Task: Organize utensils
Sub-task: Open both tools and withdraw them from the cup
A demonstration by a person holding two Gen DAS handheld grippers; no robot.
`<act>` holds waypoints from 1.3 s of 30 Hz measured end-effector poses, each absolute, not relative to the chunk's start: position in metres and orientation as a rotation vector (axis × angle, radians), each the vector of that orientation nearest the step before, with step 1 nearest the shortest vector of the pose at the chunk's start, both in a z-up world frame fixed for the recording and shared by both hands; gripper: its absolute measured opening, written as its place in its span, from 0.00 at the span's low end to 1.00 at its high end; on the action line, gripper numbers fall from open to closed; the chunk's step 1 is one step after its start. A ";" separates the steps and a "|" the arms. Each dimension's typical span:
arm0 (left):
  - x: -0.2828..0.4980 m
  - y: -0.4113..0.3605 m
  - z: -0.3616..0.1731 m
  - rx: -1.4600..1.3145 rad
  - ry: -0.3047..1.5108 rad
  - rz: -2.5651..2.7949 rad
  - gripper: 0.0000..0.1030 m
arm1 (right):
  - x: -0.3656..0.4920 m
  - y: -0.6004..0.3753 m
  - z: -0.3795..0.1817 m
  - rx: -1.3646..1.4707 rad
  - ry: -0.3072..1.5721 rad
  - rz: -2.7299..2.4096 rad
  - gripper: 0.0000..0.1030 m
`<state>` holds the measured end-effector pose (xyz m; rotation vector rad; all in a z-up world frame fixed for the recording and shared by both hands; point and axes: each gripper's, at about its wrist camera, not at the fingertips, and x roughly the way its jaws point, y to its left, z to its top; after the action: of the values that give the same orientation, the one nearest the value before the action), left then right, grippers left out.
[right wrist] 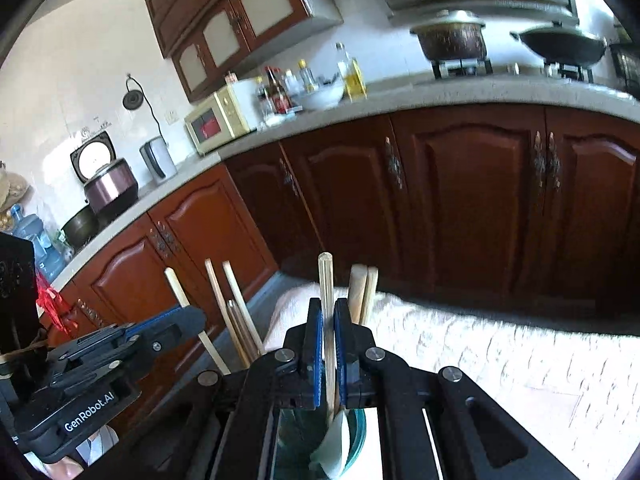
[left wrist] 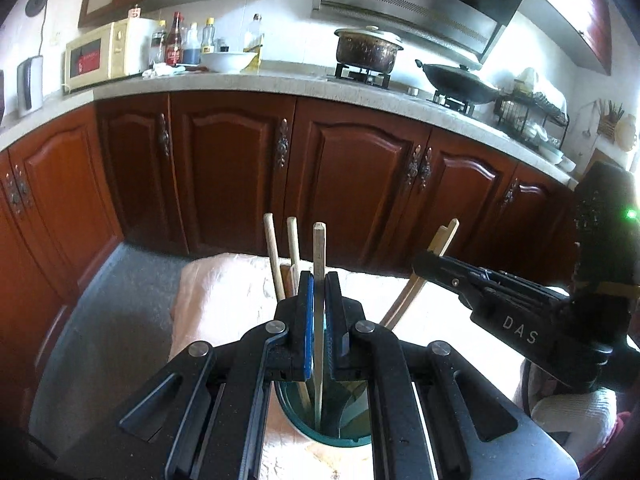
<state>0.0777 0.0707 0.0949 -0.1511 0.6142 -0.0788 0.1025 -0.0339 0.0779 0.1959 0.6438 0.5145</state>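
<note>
Pinching one slim square-cut wooden chopstick [left wrist: 319,280] in my left gripper [left wrist: 318,292] and a pale rounded chopstick [right wrist: 328,320] in my right gripper [right wrist: 328,320], I hold both upright, their lower ends inside the round teal glass cup [left wrist: 332,438].

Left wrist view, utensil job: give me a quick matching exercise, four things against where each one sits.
Things:
1. chopstick
2. pot
3. microwave
4. green cup

Places:
A. on the stove burner
B. below the left gripper
C. pinched between blue pads
D. on the counter, left of the bottles

Pairs: 1-C, 2-A, 3-D, 4-B
</note>
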 end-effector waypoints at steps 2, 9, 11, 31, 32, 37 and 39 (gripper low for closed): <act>0.077 0.070 0.093 -0.162 0.630 -0.079 0.04 | 0.103 -0.036 0.071 0.205 0.669 0.520 0.05; 0.067 0.073 0.093 -0.184 0.644 -0.081 0.08 | 0.092 -0.052 0.064 0.245 0.723 0.544 0.28; 0.063 0.073 0.095 -0.184 0.639 -0.082 0.18 | 0.086 -0.054 0.066 0.227 0.719 0.549 0.29; 0.024 0.049 0.094 -0.144 0.635 -0.093 0.38 | 0.009 -0.082 0.095 0.198 0.661 0.561 0.32; 0.021 0.047 0.094 -0.140 0.632 -0.092 0.38 | 0.005 -0.082 0.095 0.189 0.662 0.555 0.32; 0.011 0.037 0.092 -0.112 0.629 -0.095 0.39 | -0.009 -0.089 0.092 0.169 0.669 0.527 0.35; 0.007 0.033 0.091 -0.106 0.629 -0.098 0.39 | -0.013 -0.095 0.089 0.174 0.678 0.517 0.35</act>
<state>0.0074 0.0331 0.0910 -0.1059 0.6287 -0.0984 -0.0133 -0.0947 0.0891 0.1740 0.6779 0.5173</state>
